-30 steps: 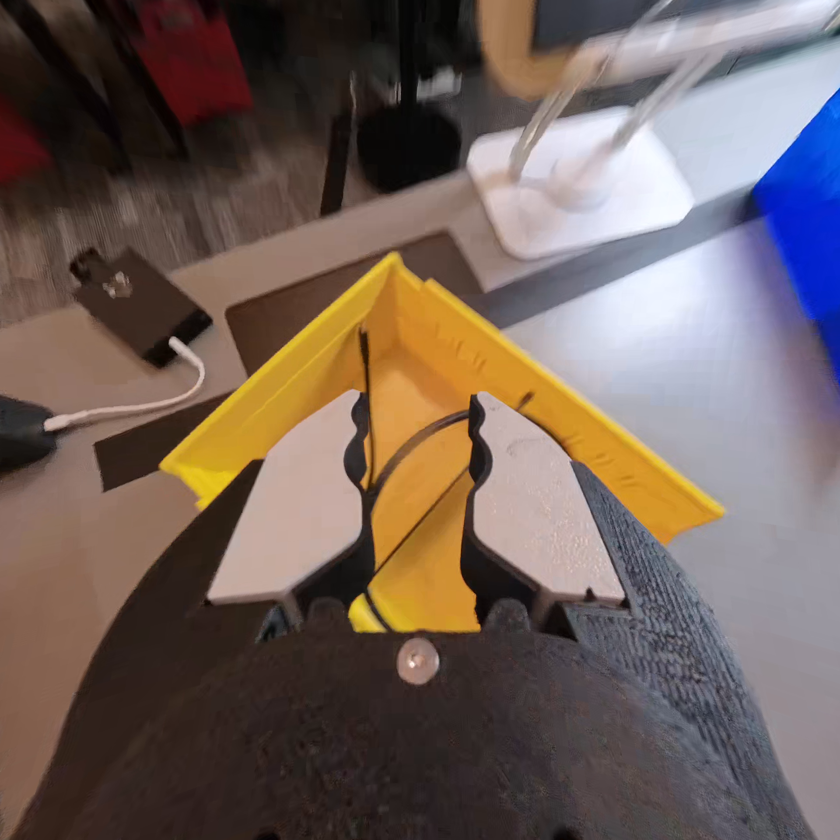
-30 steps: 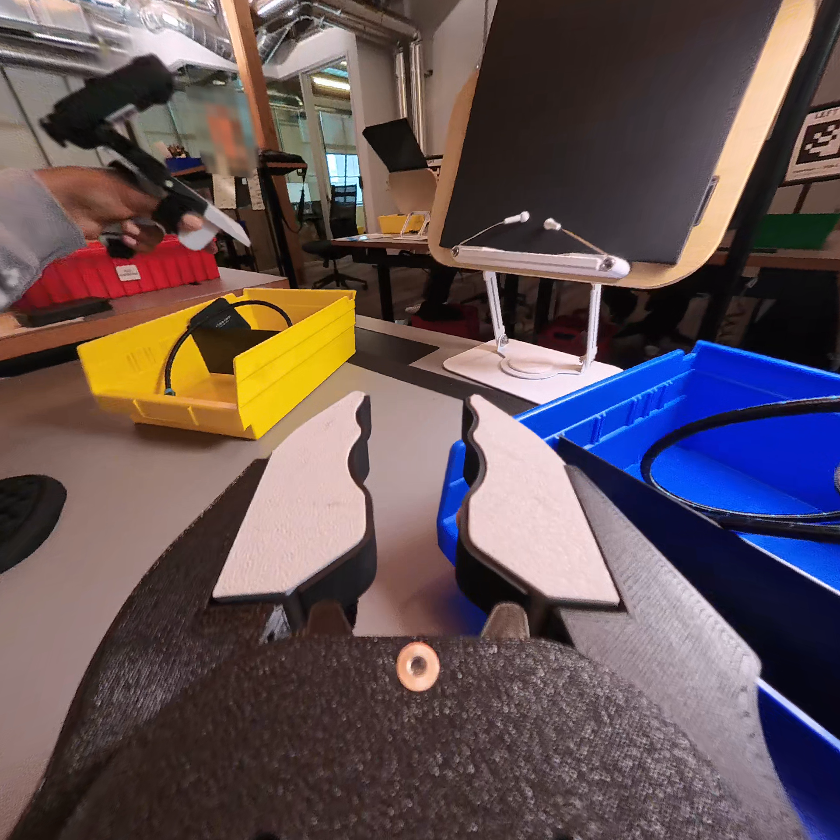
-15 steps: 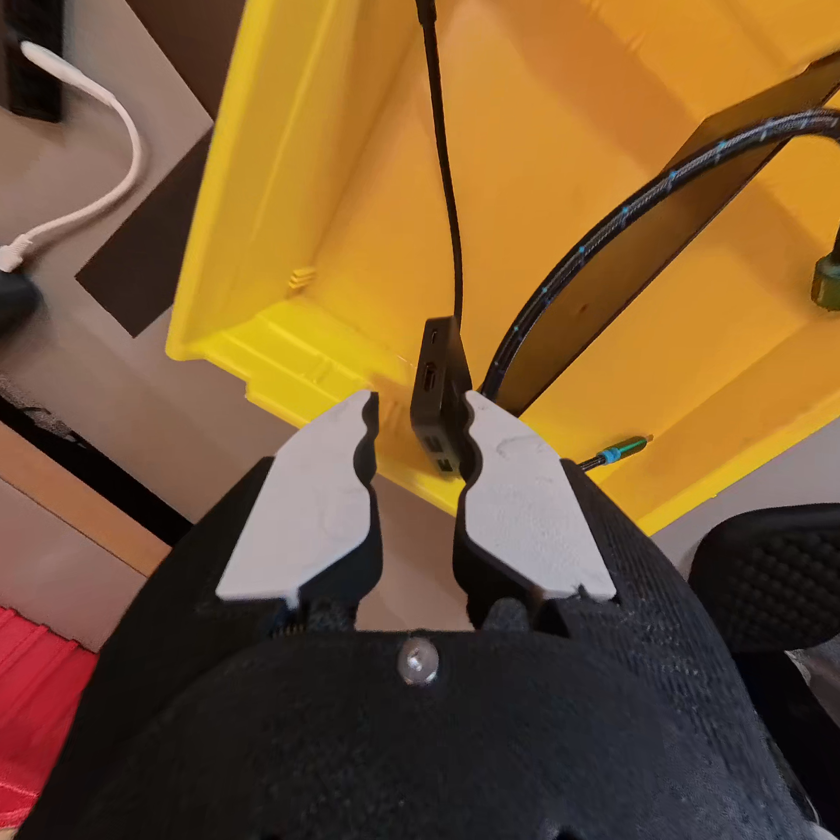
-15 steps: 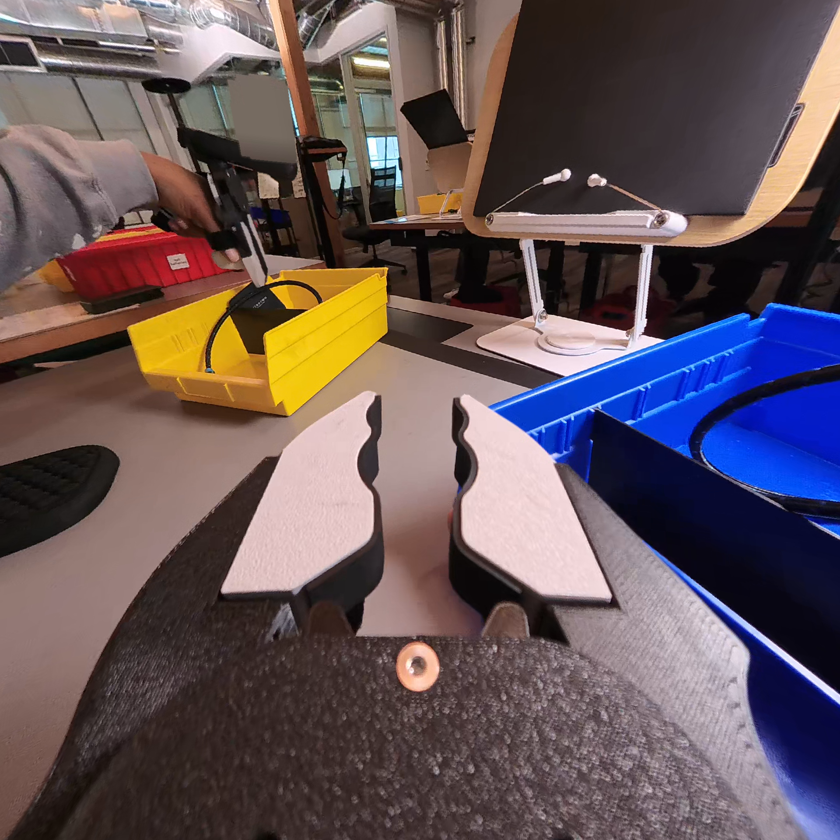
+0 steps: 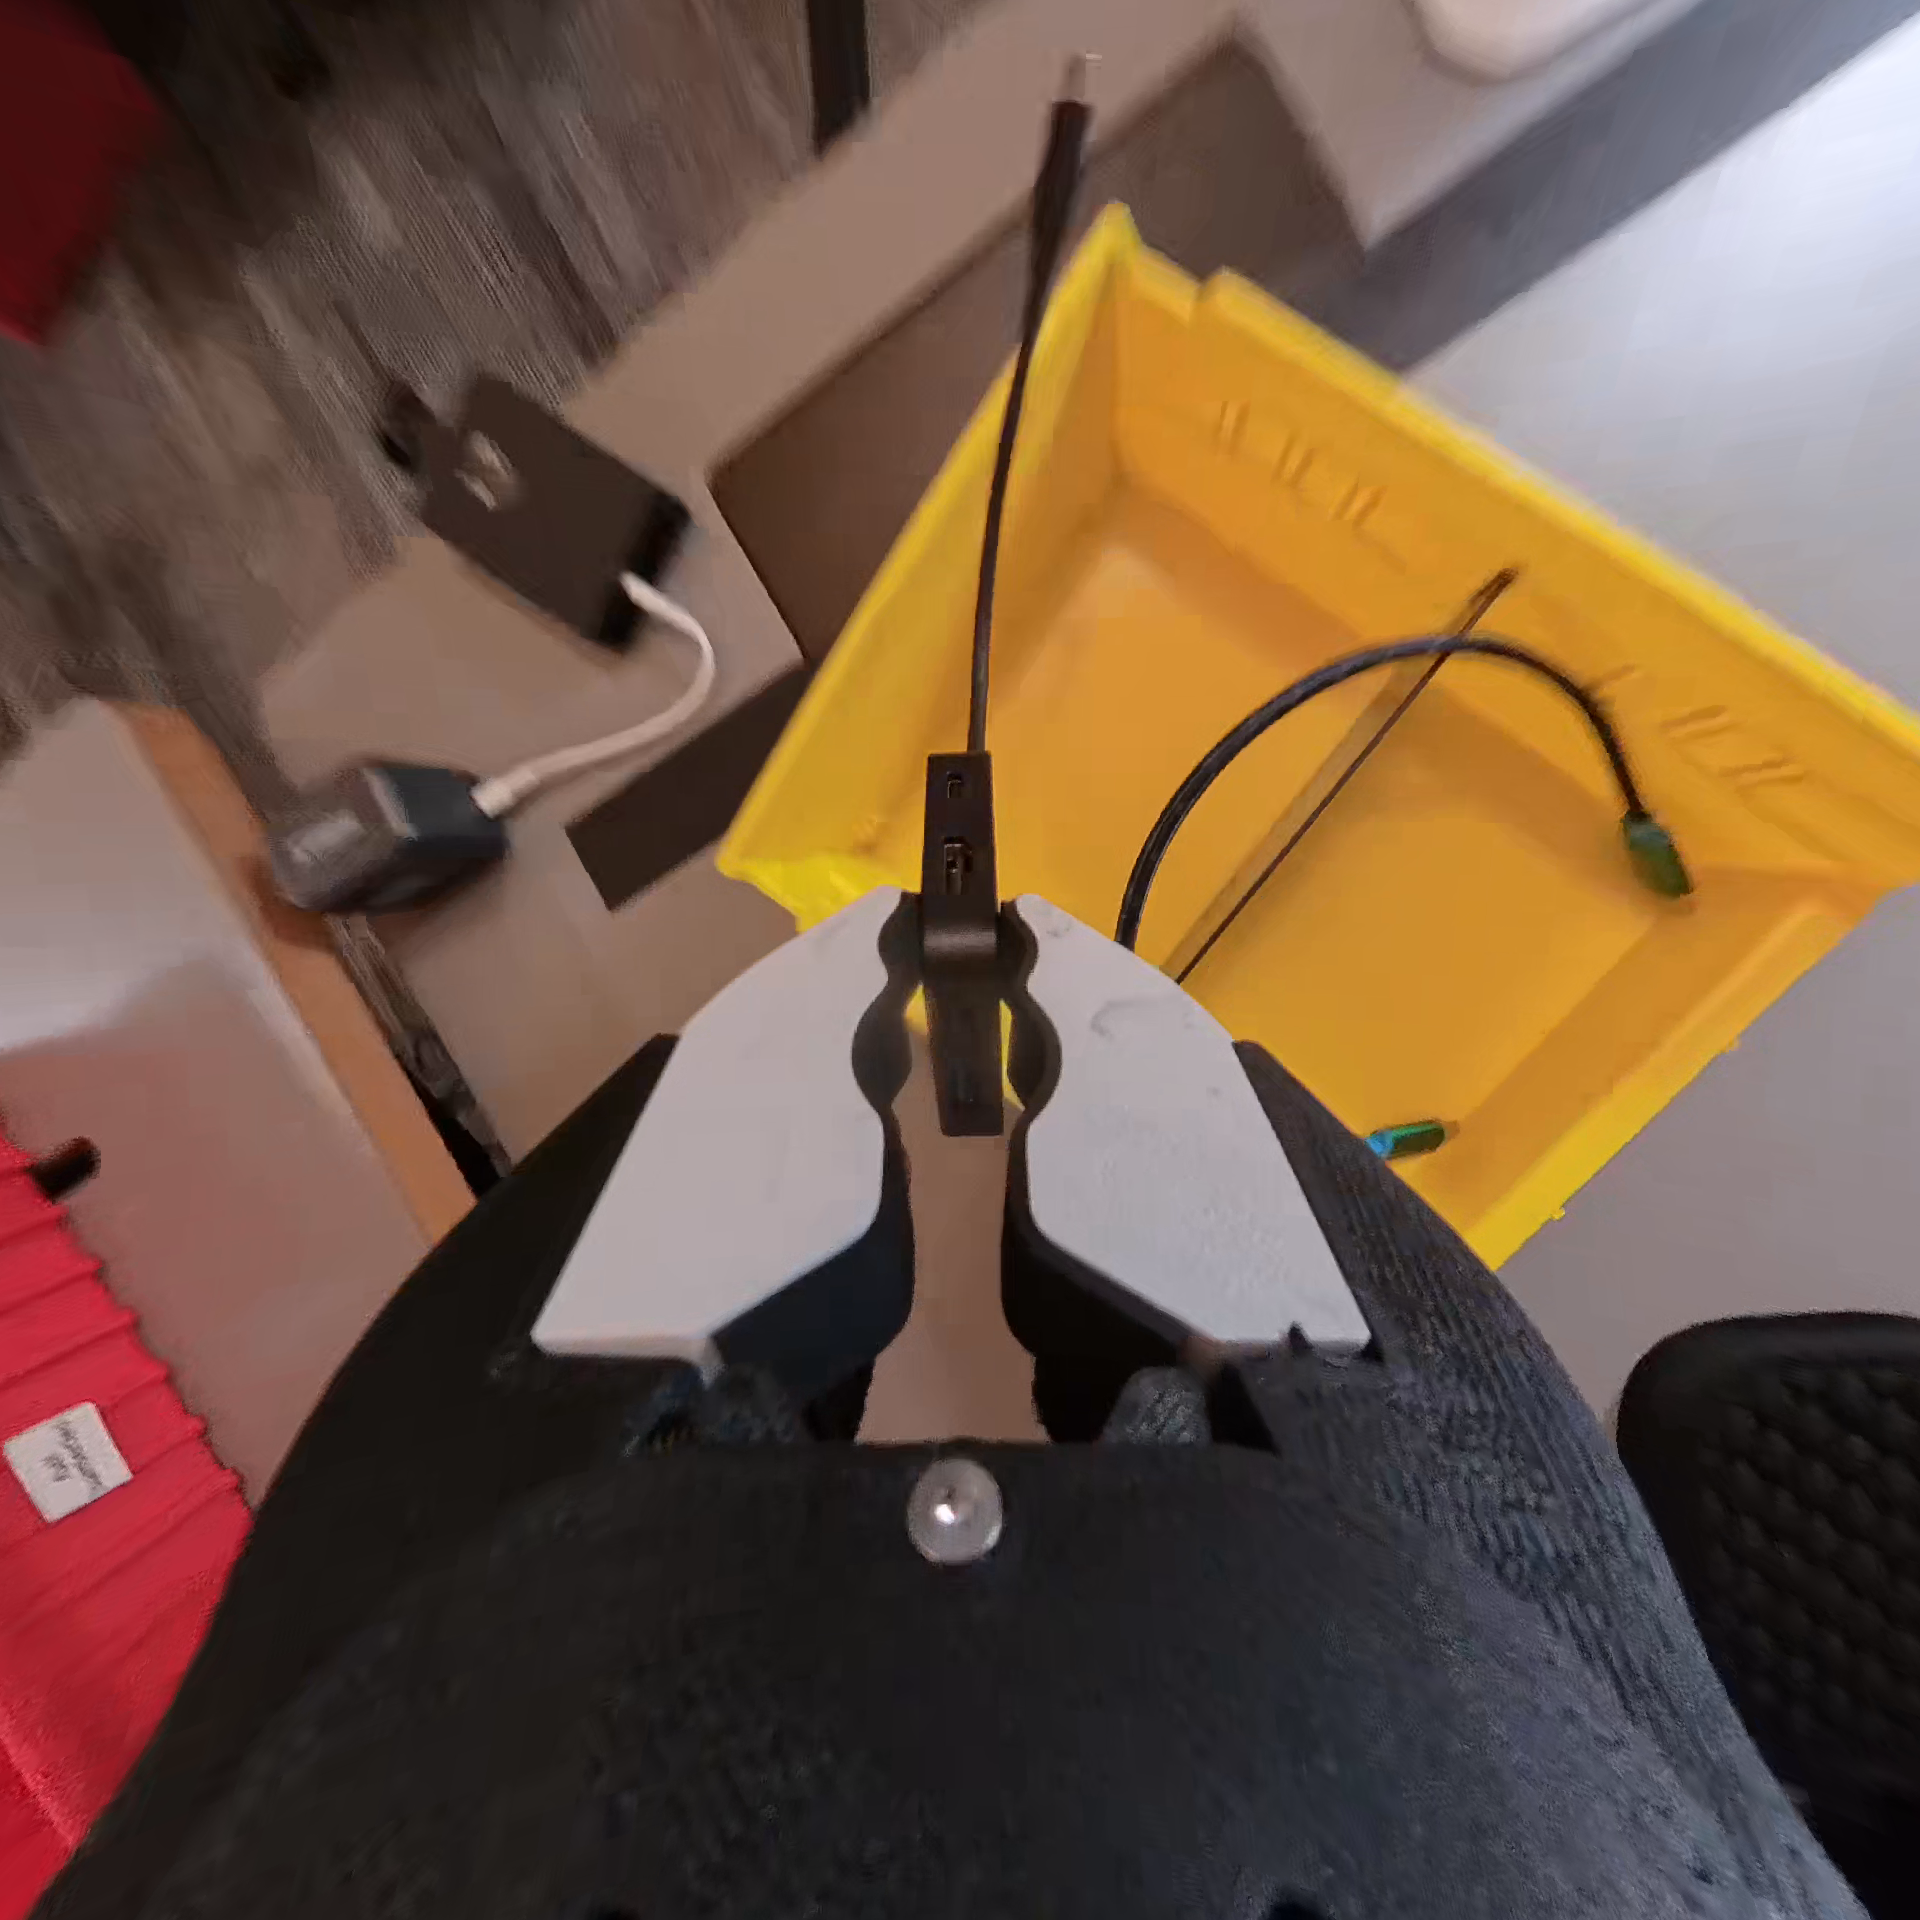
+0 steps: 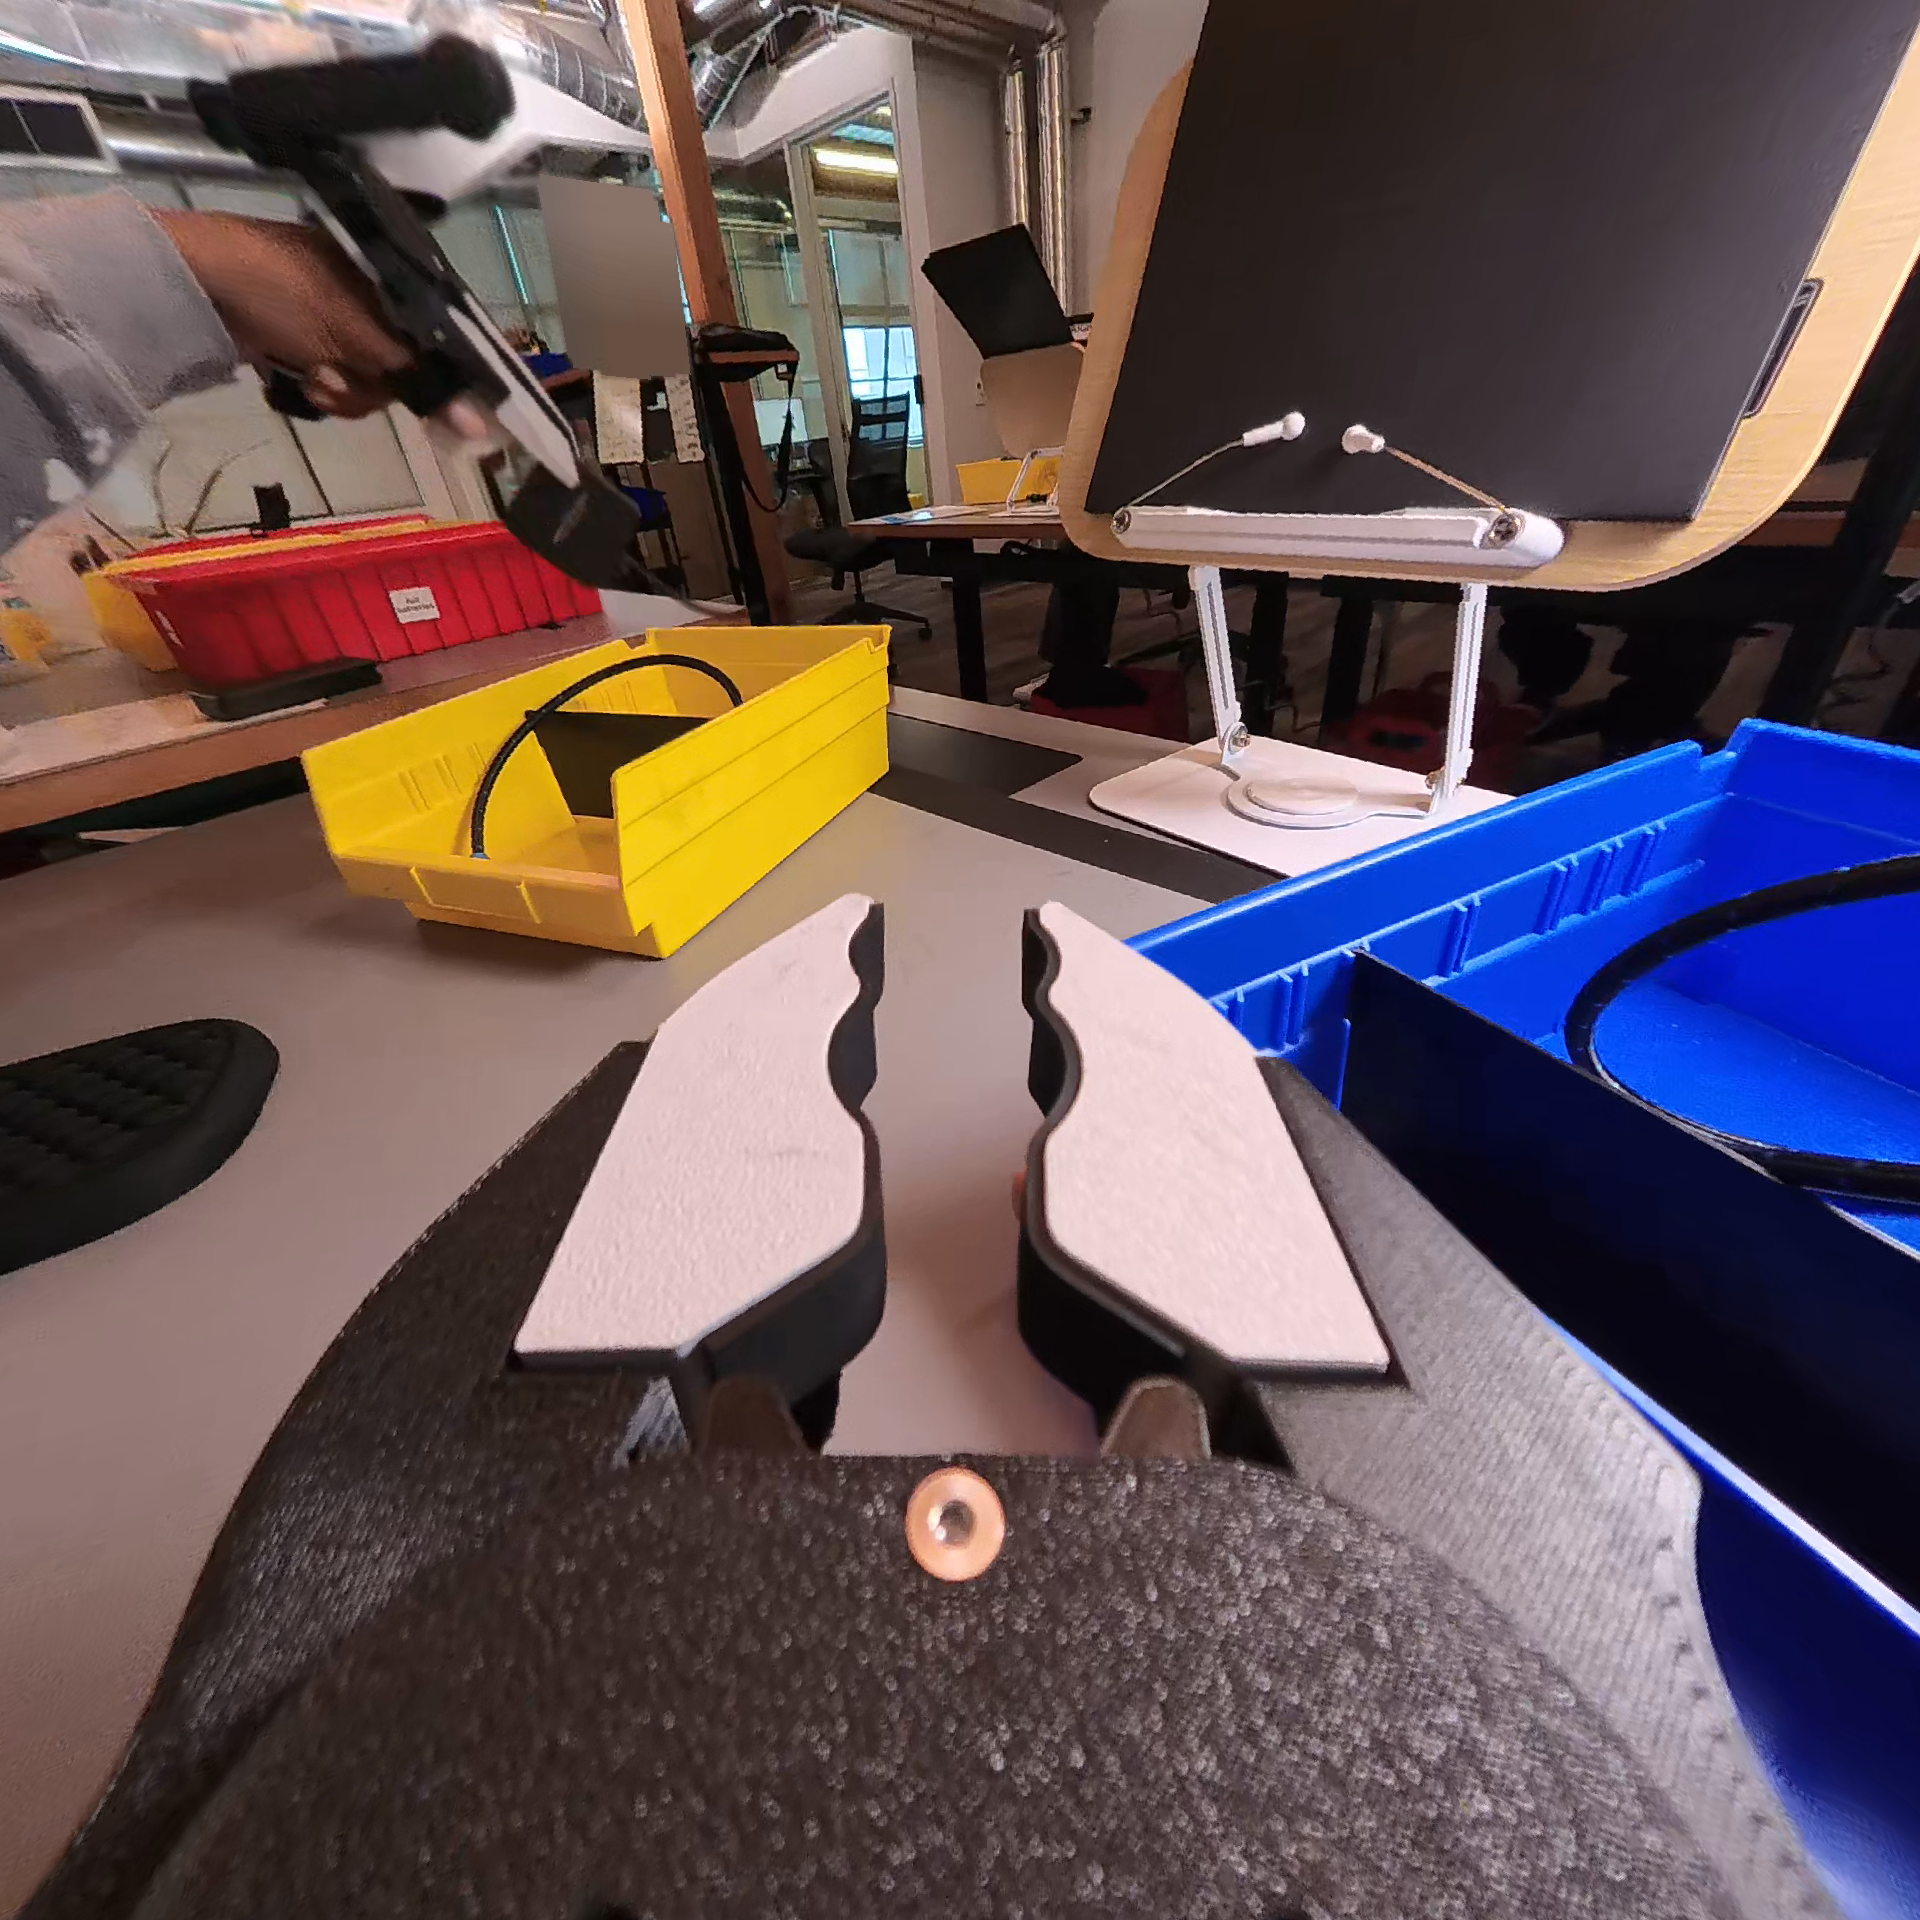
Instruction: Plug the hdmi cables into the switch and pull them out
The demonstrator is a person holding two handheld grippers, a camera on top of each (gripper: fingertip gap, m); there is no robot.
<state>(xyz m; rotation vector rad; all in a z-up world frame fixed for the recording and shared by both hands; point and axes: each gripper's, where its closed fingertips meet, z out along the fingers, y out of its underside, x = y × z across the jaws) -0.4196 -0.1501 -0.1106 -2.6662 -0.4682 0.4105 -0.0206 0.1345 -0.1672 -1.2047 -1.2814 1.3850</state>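
Note:
My left gripper (image 5: 958, 920) is shut on the black switch (image 5: 956, 831), a thin box with ports along its edge, and holds it above the near corner of the yellow bin (image 5: 1299, 499). The switch's thin cable (image 5: 997, 499) rises to a plug. A black braided hdmi cable (image 5: 1351, 675) with green plugs (image 5: 1657, 852) lies in the bin beside a black divider. In the right wrist view a hand holds the left gripper (image 6: 520, 436) with the switch (image 6: 566, 520) over the yellow bin (image 6: 748, 748). My right gripper (image 6: 954, 935) is open and empty over the grey table.
A blue bin (image 6: 1455, 914) with a black cable (image 6: 1714, 1143) sits right of my right gripper. A dark board on a white stand (image 6: 1330, 800) stands behind. A red bin (image 6: 343, 603), a black pad (image 6: 104, 1112), and a black device with a white cable (image 5: 540, 509) lie left.
My left gripper came down around the switch in the yellow bin, shut on it and lifted it up out of the bin. My right gripper stayed open beside the blue bin.

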